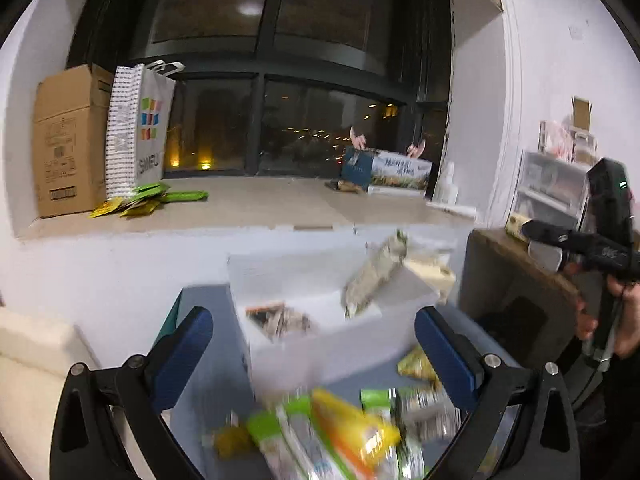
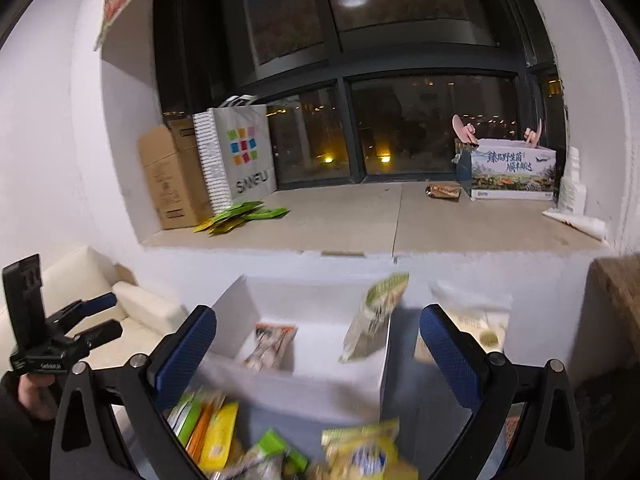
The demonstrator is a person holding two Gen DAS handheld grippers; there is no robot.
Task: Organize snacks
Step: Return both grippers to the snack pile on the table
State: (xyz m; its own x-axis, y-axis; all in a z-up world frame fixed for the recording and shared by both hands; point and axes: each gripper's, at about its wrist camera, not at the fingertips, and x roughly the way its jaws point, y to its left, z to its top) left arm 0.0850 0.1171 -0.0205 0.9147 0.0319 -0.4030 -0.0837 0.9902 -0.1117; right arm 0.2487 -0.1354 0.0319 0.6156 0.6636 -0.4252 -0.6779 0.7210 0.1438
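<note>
My left tongs (image 1: 314, 344) stood spread wide, blue pads apart, pinching nothing; my right tongs (image 2: 318, 346) stood likewise spread and empty. Both hung above a blurred heap of snack packets (image 1: 332, 432), green, yellow and orange wrappers piled at the bottom of each wrist view on a blue-grey surface (image 1: 216, 360). Beyond the heap: one white open-topped box (image 2: 320, 364) set against the white wall below the window ledge. Inside it, one orange-and-white packet (image 2: 270, 344) lay on the floor of the box toward its left side. One pale green-topped packet (image 2: 374, 316) appeared tilted over the box's right edge; blur kept me from telling whether it rested on the rim or was in the air. Right of the box, a further pale packet (image 2: 476, 320), smeared, lay beside it. On the stone ledge (image 2: 340, 216): one brown cardboard carton (image 2: 170, 176), one white shopping bag (image 2: 240, 152) with coloured squares standing just beside it, a fan of green and yellow sachets (image 2: 240, 216) at the bag's foot, one printed box (image 2: 512, 172) at the right end with a small brown packet (image 2: 444, 191) lying before it. My right tongs' handle also showed at the right margin of the left view, gripped in my hand (image 1: 624, 320).
</note>
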